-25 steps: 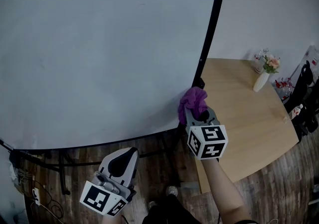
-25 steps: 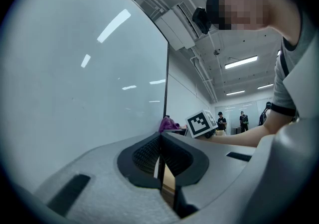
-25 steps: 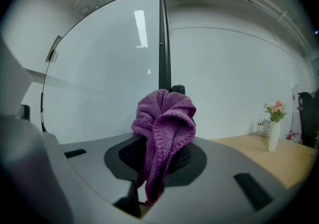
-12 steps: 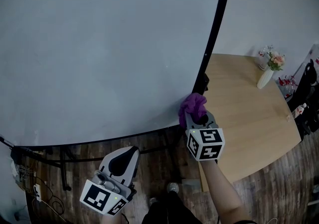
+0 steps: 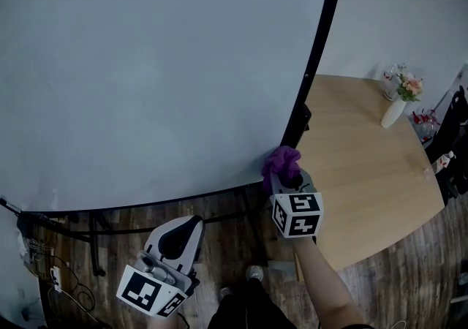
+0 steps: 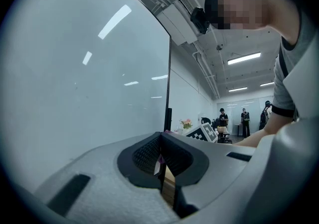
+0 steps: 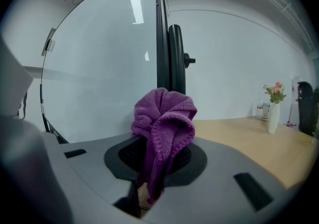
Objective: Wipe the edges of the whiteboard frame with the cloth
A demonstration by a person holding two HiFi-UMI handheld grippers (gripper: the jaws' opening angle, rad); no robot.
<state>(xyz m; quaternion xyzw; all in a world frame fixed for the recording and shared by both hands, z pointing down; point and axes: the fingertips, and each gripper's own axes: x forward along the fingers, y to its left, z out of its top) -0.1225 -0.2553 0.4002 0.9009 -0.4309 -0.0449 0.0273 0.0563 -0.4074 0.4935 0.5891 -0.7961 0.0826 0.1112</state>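
The whiteboard [image 5: 146, 64] fills most of the head view, with its black frame edge [image 5: 322, 42] running down its right side. My right gripper [image 5: 281, 172] is shut on a bunched purple cloth [image 5: 282, 163], which sits against the frame's lower right corner. In the right gripper view the purple cloth [image 7: 164, 118] stands out of the jaws just in front of the black frame edge [image 7: 161, 44]. My left gripper [image 5: 178, 236] hangs low, below the board's bottom edge, shut with nothing in it; its jaws meet in the left gripper view [image 6: 160, 161].
A wooden table [image 5: 365, 167] stands right of the board, with a white vase of flowers [image 5: 398, 104] at its far end. The board's stand legs [image 5: 91, 243] and cables rest on the wood floor at the lower left. People stand far off in the left gripper view.
My right gripper has slid down the frame's right edge with the cloth, towards the lower corner. The left gripper has stayed in place.
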